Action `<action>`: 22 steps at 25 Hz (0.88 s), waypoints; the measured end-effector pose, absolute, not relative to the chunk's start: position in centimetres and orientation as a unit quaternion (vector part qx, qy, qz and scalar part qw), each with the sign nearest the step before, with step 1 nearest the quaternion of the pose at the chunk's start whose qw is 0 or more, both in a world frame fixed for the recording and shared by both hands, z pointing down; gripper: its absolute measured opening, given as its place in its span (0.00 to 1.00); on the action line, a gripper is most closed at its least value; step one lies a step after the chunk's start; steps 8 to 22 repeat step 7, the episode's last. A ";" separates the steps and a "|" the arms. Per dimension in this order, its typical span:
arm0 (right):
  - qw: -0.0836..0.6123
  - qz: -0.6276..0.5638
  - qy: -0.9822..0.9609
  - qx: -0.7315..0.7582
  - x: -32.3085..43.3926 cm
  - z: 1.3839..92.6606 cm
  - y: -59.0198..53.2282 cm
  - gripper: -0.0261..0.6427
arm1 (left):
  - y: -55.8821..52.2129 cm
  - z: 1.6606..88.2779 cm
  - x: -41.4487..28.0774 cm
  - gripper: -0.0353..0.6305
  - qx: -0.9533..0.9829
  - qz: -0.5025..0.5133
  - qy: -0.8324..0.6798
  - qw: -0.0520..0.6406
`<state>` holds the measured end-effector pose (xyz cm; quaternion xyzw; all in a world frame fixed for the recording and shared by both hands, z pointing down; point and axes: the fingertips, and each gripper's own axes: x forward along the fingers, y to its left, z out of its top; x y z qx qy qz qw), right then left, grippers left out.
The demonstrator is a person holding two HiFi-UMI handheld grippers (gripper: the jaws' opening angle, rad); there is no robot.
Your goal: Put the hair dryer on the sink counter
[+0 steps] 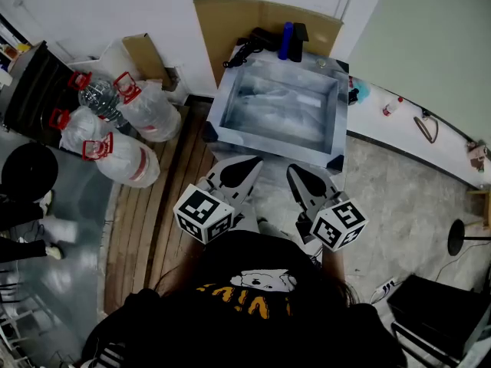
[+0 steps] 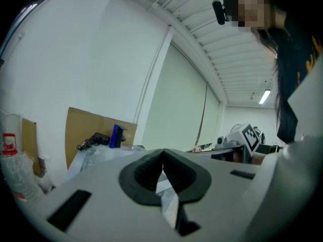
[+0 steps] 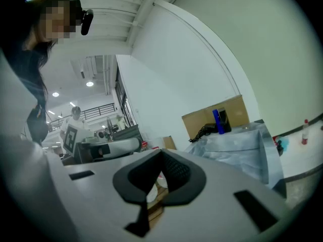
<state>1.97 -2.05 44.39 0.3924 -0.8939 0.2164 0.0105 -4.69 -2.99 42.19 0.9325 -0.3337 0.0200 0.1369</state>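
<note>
Head view: a white wall and a brown cardboard sheet (image 1: 222,21) stand behind a foil-wrapped rectangular sink (image 1: 230,90). The black hair dryer (image 1: 249,48) lies on the sink's rear rim, beside a blue bottle (image 1: 286,41). The left gripper (image 1: 252,162) and right gripper (image 1: 295,171) hover just in front of the sink.

Left gripper view: the jaws are pressed together with nothing between them.

Right gripper view: the jaws are likewise closed and empty.
</note>
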 end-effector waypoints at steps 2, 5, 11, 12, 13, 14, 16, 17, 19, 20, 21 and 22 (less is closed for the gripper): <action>0.011 0.217 -0.894 0.393 1.9 44.5 -1.9 0.05 | -2.9 42.2 -4.8 0.06 0.933 0.020 -0.333 0.136; 0.010 0.217 -0.893 0.394 1.7 44.6 -1.9 0.05 | -2.7 42.3 -5.0 0.06 0.933 0.021 -0.332 0.136; 0.010 0.217 -0.893 0.394 1.6 44.5 -1.9 0.05 | -2.7 42.3 -5.0 0.06 0.933 0.022 -0.332 0.136; 0.010 0.217 -0.893 0.394 1.6 44.5 -1.9 0.05 | -2.7 42.3 -5.0 0.06 0.933 0.022 -0.332 0.136; 0.010 0.217 -0.893 0.394 1.6 44.5 -1.9 0.05 | -2.7 42.3 -5.0 0.06 0.933 0.022 -0.332 0.136; 0.010 0.217 -0.893 0.394 1.6 44.5 -1.9 0.05 | -2.7 42.3 -5.0 0.06 0.933 0.022 -0.332 0.136; 0.010 0.217 -0.893 0.394 1.6 44.5 -1.9 0.05 | -2.7 42.3 -5.0 0.06 0.933 0.022 -0.332 0.136; 0.010 0.217 -0.893 0.394 1.6 44.5 -1.9 0.05 | -2.7 42.3 -5.0 0.06 0.933 0.022 -0.332 0.136; 0.010 0.217 -0.893 0.394 1.6 44.5 -1.9 0.05 | -2.7 42.3 -5.0 0.06 0.933 0.022 -0.332 0.136; 0.010 0.217 -0.893 0.394 1.6 44.5 -1.9 0.05 | -2.7 42.3 -5.0 0.06 0.933 0.022 -0.332 0.136; 0.010 0.217 -0.893 0.394 1.6 44.5 -1.9 0.05 | -2.7 42.3 -5.0 0.06 0.933 0.022 -0.332 0.136; 0.010 0.217 -0.893 0.394 1.6 44.5 -1.9 0.05 | -2.7 42.3 -5.0 0.06 0.933 0.022 -0.332 0.136</action>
